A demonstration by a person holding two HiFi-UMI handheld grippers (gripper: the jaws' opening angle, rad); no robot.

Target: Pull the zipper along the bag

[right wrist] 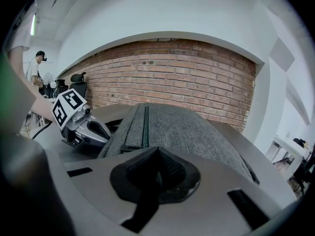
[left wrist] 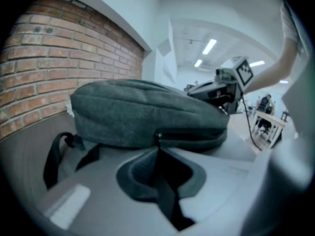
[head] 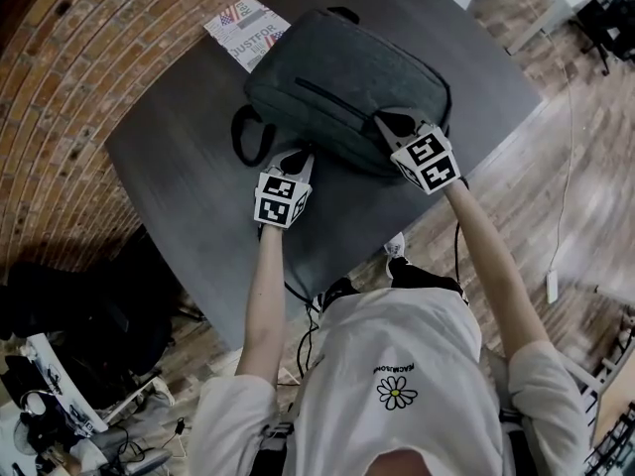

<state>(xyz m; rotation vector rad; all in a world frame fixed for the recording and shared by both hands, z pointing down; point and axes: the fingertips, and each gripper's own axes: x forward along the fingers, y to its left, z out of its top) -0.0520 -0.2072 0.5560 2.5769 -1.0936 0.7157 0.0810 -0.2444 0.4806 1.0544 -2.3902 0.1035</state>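
Two grippers (head: 300,155) (head: 384,120) at bag (head: 337,72) edge

The table (head: 189,181) is a dark grey, matte slab with straight edges, standing on a wood-plank floor (head: 585,157) near a brick wall (head: 89,58). A grey fabric backpack (head: 342,87) lies flat near the middle of its top. The backpack's black strap loop (head: 241,139) rests on the table surface at the left. A printed sheet (head: 248,30) lies flat at the far corner, just beside the backpack.

"JUSTFOR" printed on the paper sheet (head: 248,30), small lettering on the shirt (head: 397,370) illegible
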